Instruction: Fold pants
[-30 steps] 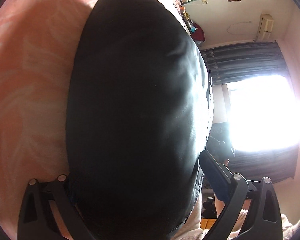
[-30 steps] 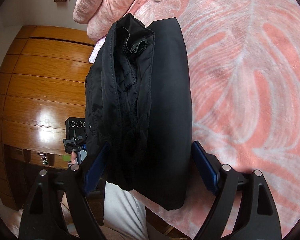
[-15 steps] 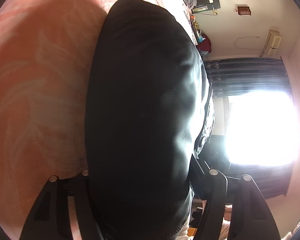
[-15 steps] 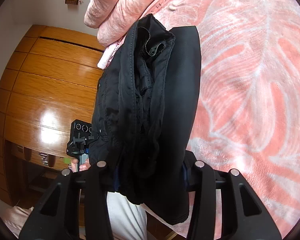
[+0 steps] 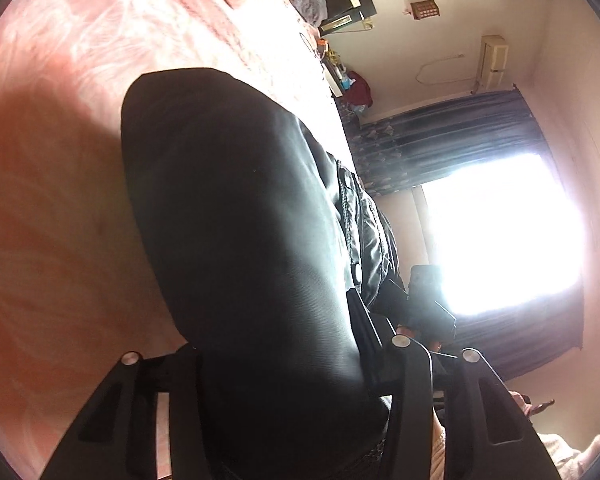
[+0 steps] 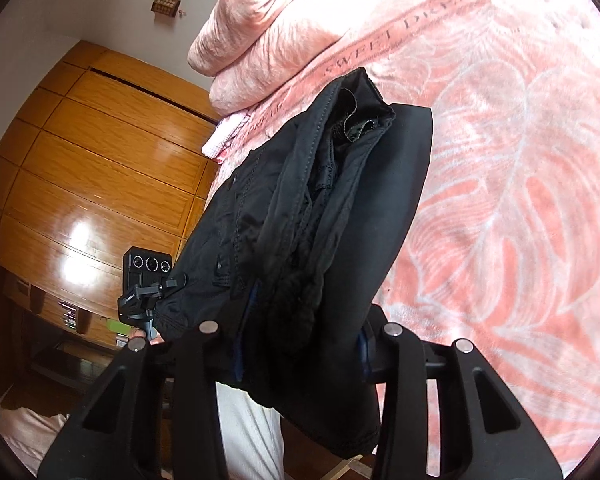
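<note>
The folded black pants [image 5: 240,200] form a thick bundle held up over the pink leaf-patterned bedspread [image 5: 60,160]. My left gripper [image 5: 276,332] has its jaws closing on one end of the bundle, with the cloth pressed between them. In the right wrist view the pants [image 6: 340,184] show their stacked layers and seams. My right gripper [image 6: 304,328] has its jaws closing on the other end, and its blue pads squeeze the cloth. The far end of the bundle hangs above the bedspread [image 6: 520,160].
A rumpled pink quilt [image 6: 268,32] lies at the head of the bed. A wooden wardrobe [image 6: 80,168] stands beside the bed. A bright window [image 5: 500,232] with dark curtains and a cluttered shelf [image 5: 340,76] lie beyond it. The person's light trousers [image 6: 248,432] are close below.
Both grippers went from wide open around the pants to clamped on them. The bundle has risen off the bedspread, and more of the bed shows beyond it.
</note>
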